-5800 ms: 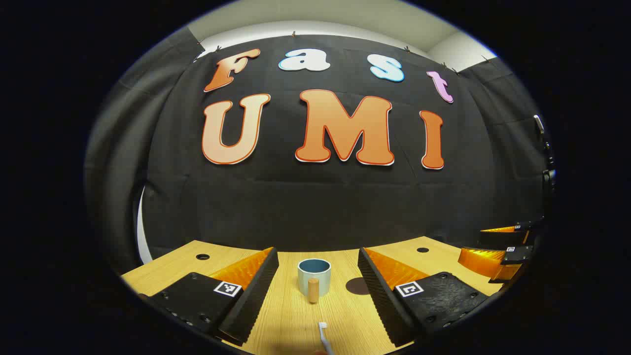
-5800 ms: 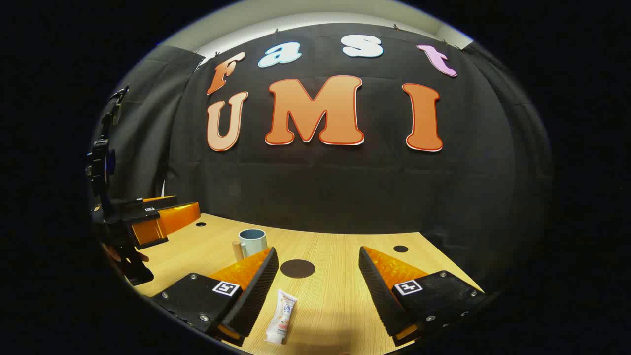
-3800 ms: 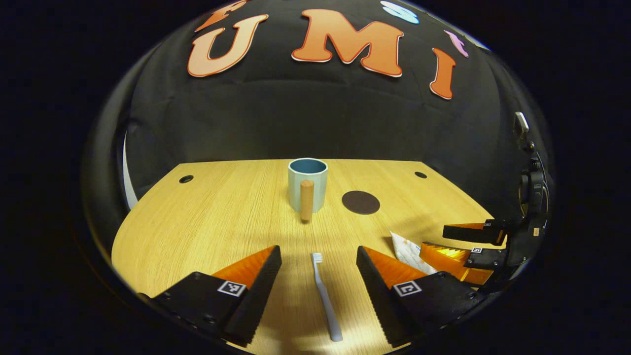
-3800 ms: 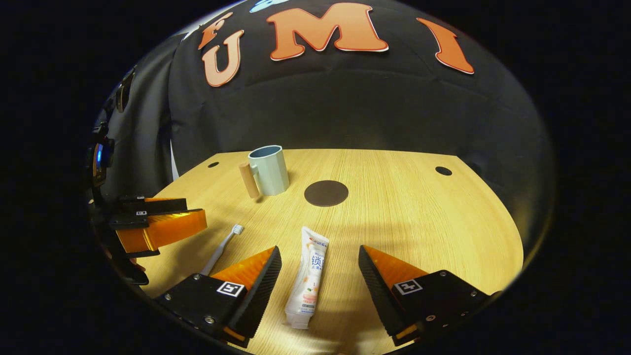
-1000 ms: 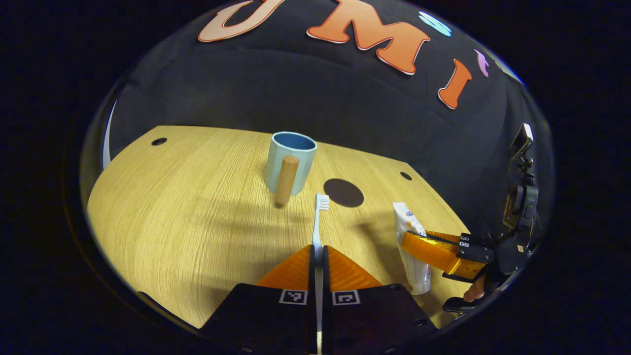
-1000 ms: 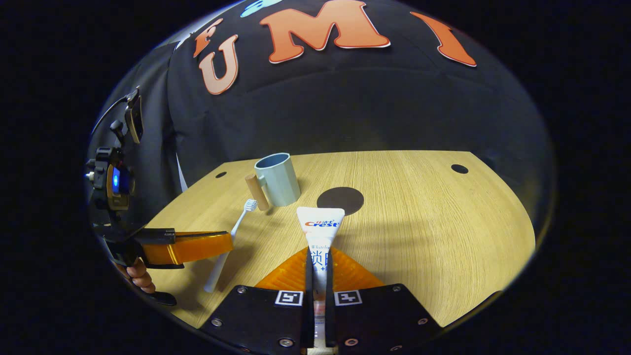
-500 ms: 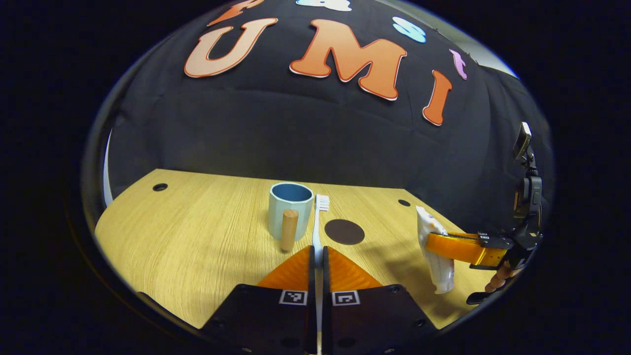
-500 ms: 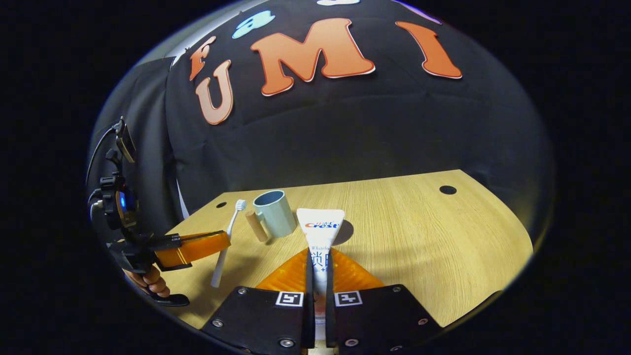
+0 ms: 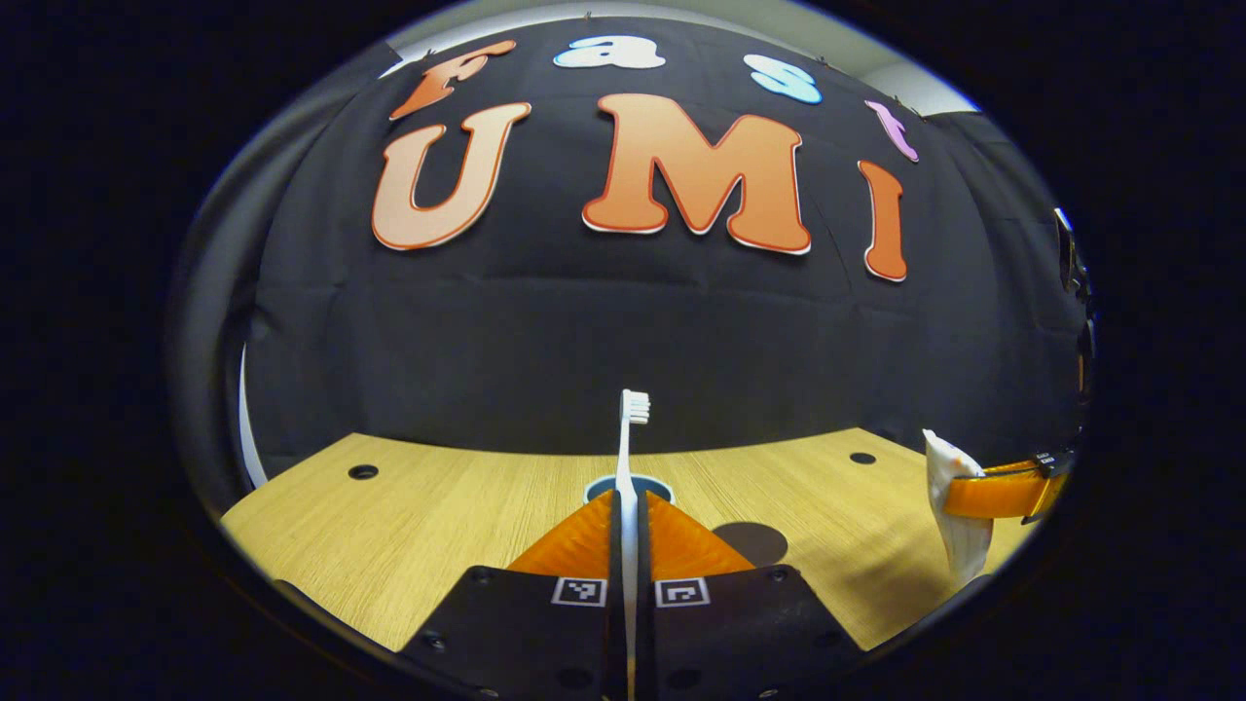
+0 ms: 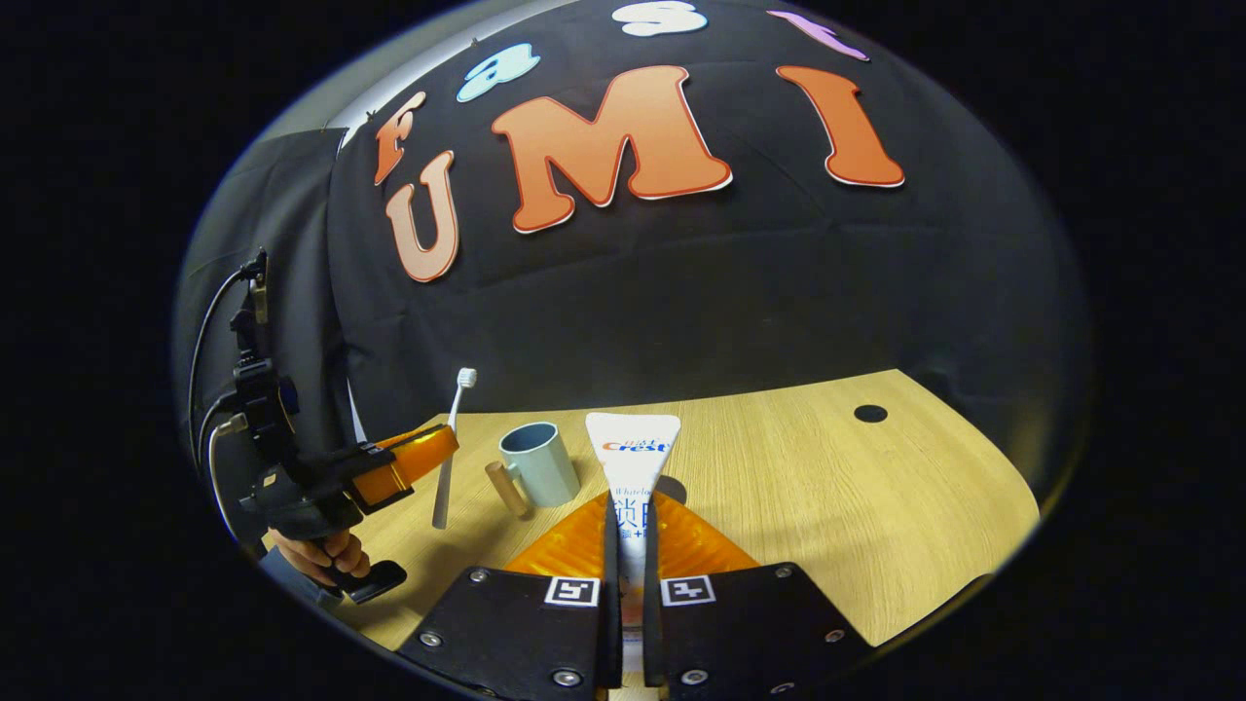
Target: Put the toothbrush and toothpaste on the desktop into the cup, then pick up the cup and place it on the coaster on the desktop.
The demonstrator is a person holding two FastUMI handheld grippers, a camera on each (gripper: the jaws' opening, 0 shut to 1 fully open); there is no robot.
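Note:
My left gripper (image 9: 628, 504) is shut on a white toothbrush (image 9: 631, 428) that sticks up with its bristles on top, lifted off the desk. Just behind its fingertips peeks the rim of the pale blue cup (image 9: 628, 483); the dark round coaster (image 9: 751, 541) lies to its right. My right gripper (image 10: 628, 504) is shut on the white toothpaste tube (image 10: 633, 450), held off the desk. The cup (image 10: 538, 465), with a wooden handle (image 10: 506, 489), stands ahead to the left, and the coaster (image 10: 674, 487) is partly hidden behind the tube. The left gripper (image 10: 404, 467) holds the toothbrush (image 10: 451, 458) left of the cup.
The wooden desk (image 10: 827, 506) has small round holes (image 9: 362, 471) near its back corners and the black cloth wall behind it. A hand (image 10: 316, 557) holds the left gripper's grip. At the far right of the left gripper view, the right gripper (image 9: 1003, 492) carries the toothpaste (image 9: 959, 511).
Both grippers rose with their loads and tilted upward. The left one moved in on the cup, which is now mostly hidden behind its fingers.

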